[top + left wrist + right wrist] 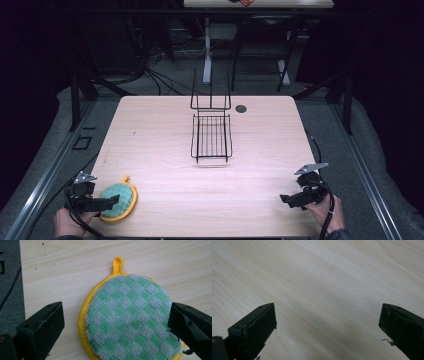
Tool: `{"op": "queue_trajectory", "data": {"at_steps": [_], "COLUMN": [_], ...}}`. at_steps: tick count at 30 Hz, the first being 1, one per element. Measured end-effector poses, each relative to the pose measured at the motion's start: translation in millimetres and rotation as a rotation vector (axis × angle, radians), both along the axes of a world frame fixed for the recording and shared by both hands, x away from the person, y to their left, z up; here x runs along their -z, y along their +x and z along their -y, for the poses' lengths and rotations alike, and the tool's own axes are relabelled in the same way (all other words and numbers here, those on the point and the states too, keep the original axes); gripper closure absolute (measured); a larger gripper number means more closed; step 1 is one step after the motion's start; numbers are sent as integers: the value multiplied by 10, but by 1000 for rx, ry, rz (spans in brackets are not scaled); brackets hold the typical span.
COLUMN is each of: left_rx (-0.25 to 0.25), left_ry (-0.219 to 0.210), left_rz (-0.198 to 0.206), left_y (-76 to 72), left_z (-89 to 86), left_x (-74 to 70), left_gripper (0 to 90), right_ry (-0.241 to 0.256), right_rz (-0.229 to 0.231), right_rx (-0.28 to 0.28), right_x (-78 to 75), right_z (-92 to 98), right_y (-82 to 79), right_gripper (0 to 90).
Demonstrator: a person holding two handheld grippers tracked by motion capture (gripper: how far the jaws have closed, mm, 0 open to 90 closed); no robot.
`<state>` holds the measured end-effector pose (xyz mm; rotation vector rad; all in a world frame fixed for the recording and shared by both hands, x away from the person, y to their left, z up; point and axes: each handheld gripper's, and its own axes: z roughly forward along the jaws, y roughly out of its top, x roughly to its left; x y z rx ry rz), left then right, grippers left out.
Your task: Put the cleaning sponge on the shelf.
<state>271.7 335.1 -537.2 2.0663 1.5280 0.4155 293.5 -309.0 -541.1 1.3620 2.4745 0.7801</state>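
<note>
A round pot holder, green-and-grey checked with a yellow rim and loop, lies flat at the table's near left corner. My left gripper hovers over it, jaws wide open, one on each side of the pot holder. In the left gripper view the midpoint of my left gripper falls on the cloth, and the yellow loop points away from me. My right gripper rests low at the near right, open, with bare wood between its jaws.
A black wire basket with a tall upright back stands at the table's centre. A dark round grommet sits behind it. The wooden table ends close behind both hands. Cables trail off both sides.
</note>
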Motion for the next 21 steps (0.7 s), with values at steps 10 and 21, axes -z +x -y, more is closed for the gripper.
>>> {"op": "queue_trajectory", "data": {"at_steps": [10, 21], "left_rx": [-16, -71], "left_ry": [-20, -93], "left_rz": [-11, -32], "left_y": [35, 31], "left_z": [-34, -130], "left_x": [56, 138], "left_gripper": [144, 442], "right_ry": [38, 63], "right_rz": [-13, -23], "right_rx": [-6, -1], "right_x": [-9, -29], "right_z": [4, 14], "right_y": [12, 4], "right_gripper": [7, 24]}}
